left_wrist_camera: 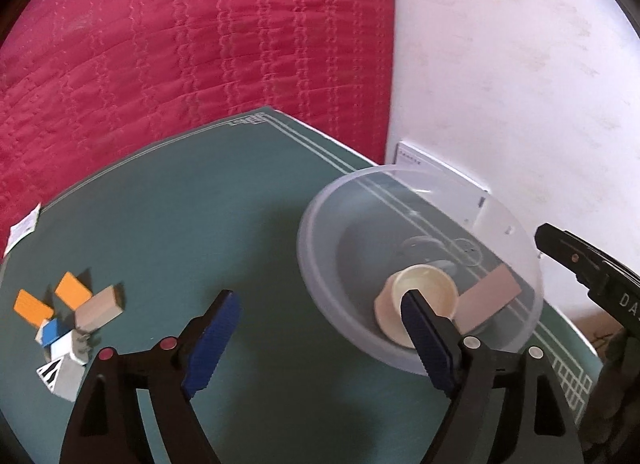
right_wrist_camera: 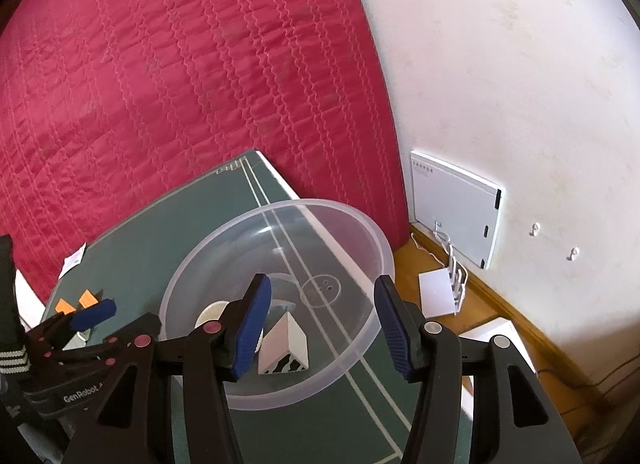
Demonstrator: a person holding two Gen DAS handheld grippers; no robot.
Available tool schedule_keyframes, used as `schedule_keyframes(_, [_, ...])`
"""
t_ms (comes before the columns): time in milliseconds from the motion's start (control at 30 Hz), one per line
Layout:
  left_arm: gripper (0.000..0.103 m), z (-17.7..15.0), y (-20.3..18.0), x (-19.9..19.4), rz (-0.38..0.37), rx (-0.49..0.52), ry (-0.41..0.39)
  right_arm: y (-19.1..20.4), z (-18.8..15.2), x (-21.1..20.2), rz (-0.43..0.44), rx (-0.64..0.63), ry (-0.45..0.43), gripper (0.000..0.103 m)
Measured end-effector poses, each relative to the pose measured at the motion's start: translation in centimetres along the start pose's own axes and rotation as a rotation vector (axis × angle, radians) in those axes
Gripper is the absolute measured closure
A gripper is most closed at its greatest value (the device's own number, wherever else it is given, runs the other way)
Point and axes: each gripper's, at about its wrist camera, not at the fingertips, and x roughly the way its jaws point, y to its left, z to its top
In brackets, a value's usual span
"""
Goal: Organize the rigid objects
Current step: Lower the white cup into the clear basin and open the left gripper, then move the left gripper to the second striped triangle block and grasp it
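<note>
Two sets of fingers are mine, and both are spread wide with nothing between them. My left fingers (left_wrist_camera: 316,318) hang over the green counter (left_wrist_camera: 208,224), the right pad (left_wrist_camera: 424,336) reaching across the near rim of the clear bowl (left_wrist_camera: 320,248). My right fingers (right_wrist_camera: 322,322) hover above that same bowl (right_wrist_camera: 360,328), just over its near part. Inside it lie a cream cup (left_wrist_camera: 424,296) tipped on its side and a pink block (right_wrist_camera: 280,338) with a zebra-striped face, touching or just beside each other. Left of the bowl, well apart from it, a small pile waits on the counter: two orange blocks (left_wrist_camera: 72,290), a tan block (left_wrist_camera: 100,306), a blue block (left_wrist_camera: 54,332) and a striped block (left_wrist_camera: 60,374). Beyond the counter's far edge spreads a red quilt (left_wrist_camera: 180,44); to the right stands a white wall (right_wrist_camera: 520,84) with a white panel (right_wrist_camera: 456,204) leaning against it.
</note>
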Motion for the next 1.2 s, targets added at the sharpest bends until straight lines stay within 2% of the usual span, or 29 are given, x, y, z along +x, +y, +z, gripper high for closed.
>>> schedule_keyframes(233, [0.013,-0.7,0.0,-0.6,0.047,0.030,-0.010,0.5,-0.4,0.1,0.000,-0.020,0.003,0.045])
schedule_keyframes(533, [0.005,-1.3,1.6,-1.3,0.085,-0.002,0.004,1.8,-1.3,0.3,0.017,-0.063,0.002,0.038])
schedule_keyframes(967, [0.004,-3.0,6.2,-2.8,0.198,-0.095,0.012,4.0,-2.8,0.5,0.037,-0.152,0.013,0.036])
schedule_keyframes(1200, [0.004,-4.4,10.4,-3.9,0.275,-0.175,0.020,6.2,-4.1,-0.1,0.047,-0.245,-0.008,0.036])
